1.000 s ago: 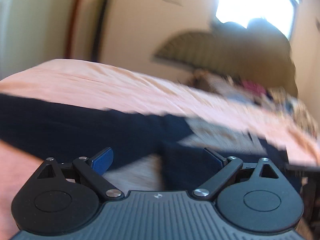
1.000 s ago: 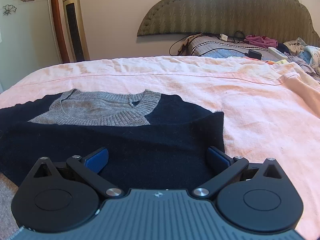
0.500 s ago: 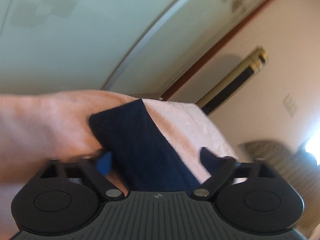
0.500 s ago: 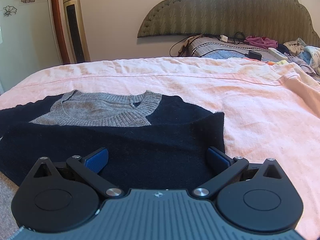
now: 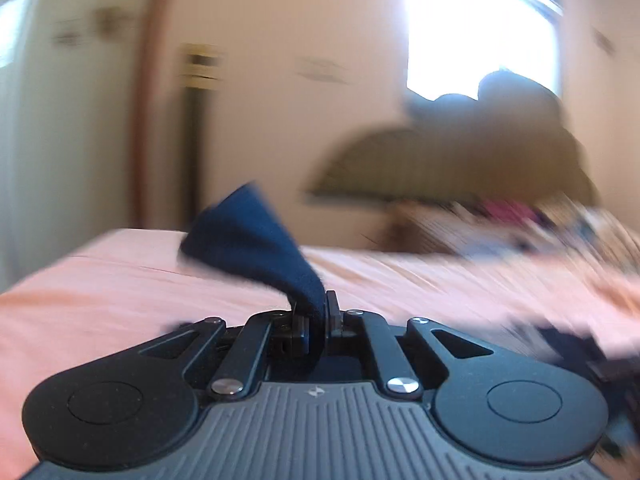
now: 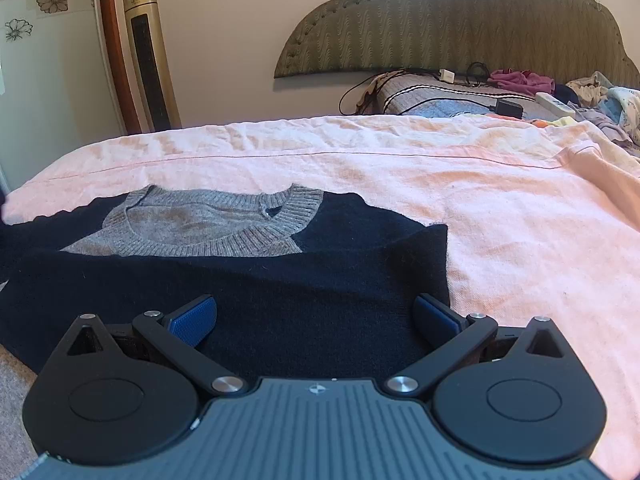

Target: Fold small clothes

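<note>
Half a second ago my left gripper (image 5: 310,312) stood open around a navy strip of cloth; now its fingers are pinched together on that fold of the sweater (image 5: 256,248), which rises as a dark peak over the pink bedsheet (image 5: 100,292). That view is blurred. On the right wrist camera, nothing has shifted: my right gripper (image 6: 316,318) is spread wide, holding nothing, blue pads (image 6: 192,318) apart above the navy sweater with its grey collar (image 6: 208,232), lying flat on the bedsheet below the headboard (image 6: 460,24).
</note>
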Motion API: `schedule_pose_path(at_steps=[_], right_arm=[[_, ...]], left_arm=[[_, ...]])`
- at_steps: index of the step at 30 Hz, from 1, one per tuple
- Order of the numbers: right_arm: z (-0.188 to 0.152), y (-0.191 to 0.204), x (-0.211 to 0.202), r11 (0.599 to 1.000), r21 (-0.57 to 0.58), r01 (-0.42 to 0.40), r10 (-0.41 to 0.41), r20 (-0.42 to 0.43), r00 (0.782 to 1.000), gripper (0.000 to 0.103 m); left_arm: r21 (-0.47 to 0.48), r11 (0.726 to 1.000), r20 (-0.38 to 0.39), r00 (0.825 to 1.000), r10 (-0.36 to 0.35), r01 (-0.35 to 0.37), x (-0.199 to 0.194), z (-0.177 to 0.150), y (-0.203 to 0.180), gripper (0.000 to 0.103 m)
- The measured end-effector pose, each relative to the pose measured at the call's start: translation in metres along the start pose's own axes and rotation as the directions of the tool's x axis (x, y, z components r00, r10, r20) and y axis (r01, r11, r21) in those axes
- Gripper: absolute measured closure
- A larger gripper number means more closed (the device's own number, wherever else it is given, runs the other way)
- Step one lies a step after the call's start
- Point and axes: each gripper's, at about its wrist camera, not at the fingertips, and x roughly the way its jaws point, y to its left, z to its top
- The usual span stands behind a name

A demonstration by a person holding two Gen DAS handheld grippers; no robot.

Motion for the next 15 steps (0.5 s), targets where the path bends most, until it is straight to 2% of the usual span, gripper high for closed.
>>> schedule_pose_path(at_steps=[1,2,3,4,5,6,7,8,9,11,13,15], right_arm=[[0.000,-0.001,-0.001,1.000,0.006,-0.004,0.004,0.002,1.000,0.000],[0.000,-0.002,-0.001,1.000,0.013,-0.009,0.009,0.004,1.000,0.000],[0.000,-0.003,-0.001,1.000,0.021,-0.016,0.016,0.006,1.000,0.000],[0.000,-0.005,-0.002,0.999,0.027,-0.021,0.021,0.009,1.000,0.000],[0.000,-0.006,-0.002,0.999,0.032,-0.024,0.024,0.011,1.000,0.000],[0.000,-0.006,-0.002,0.999,0.033,-0.026,0.026,0.011,1.000,0.000],[0.000,-0.006,-0.002,0.999,0.035,-0.028,0.027,0.012,1.000,0.000],[0.000,-0.006,-0.002,0.999,0.037,-0.031,0.030,0.013,0.999,0.000],[0.000,-0.007,-0.002,0.999,0.041,-0.034,0.033,0.014,0.999,0.000],[0.000,-0.007,-0.002,0.998,0.043,-0.035,0.034,0.015,0.999,0.000],[0.000,-0.006,-0.003,0.999,0.034,-0.027,0.026,0.011,1.000,0.000],[0.005,-0.001,-0.010,0.999,0.052,0.007,-0.007,-0.007,1.000,0.000]], left_arm=[[0.022,0.996,-0.067,0.995,-0.080,0.081,0.008,-0.008,-0.024,0.094],[0.037,0.989,-0.135,0.981,-0.139,0.146,0.016,-0.017,-0.042,0.091],[0.051,0.980,-0.219,0.960,-0.175,0.190,0.024,-0.027,-0.056,0.087],[0.058,0.977,-0.289,0.940,-0.180,0.205,0.026,-0.037,-0.067,0.078],[0.060,0.979,-0.305,0.937,-0.170,0.197,0.022,-0.045,-0.074,0.074],[0.055,0.982,-0.274,0.948,-0.161,0.183,0.012,-0.050,-0.073,0.071],[0.034,0.983,-0.249,0.954,-0.166,0.180,0.001,-0.053,-0.070,0.048],[0.005,0.981,-0.229,0.955,-0.189,0.195,-0.010,-0.055,-0.066,0.012],[-0.020,0.977,-0.195,0.958,-0.212,0.212,-0.021,-0.055,-0.060,0.001],[-0.052,0.969,-0.081,0.966,-0.246,0.242,-0.048,-0.066,-0.048,0.000],[-0.080,0.971,-0.106,0.967,-0.233,0.226,-0.047,-0.070,-0.040,0.000],[-0.208,0.961,-0.146,0.966,-0.215,0.183,-0.035,-0.065,-0.029,0.000]])
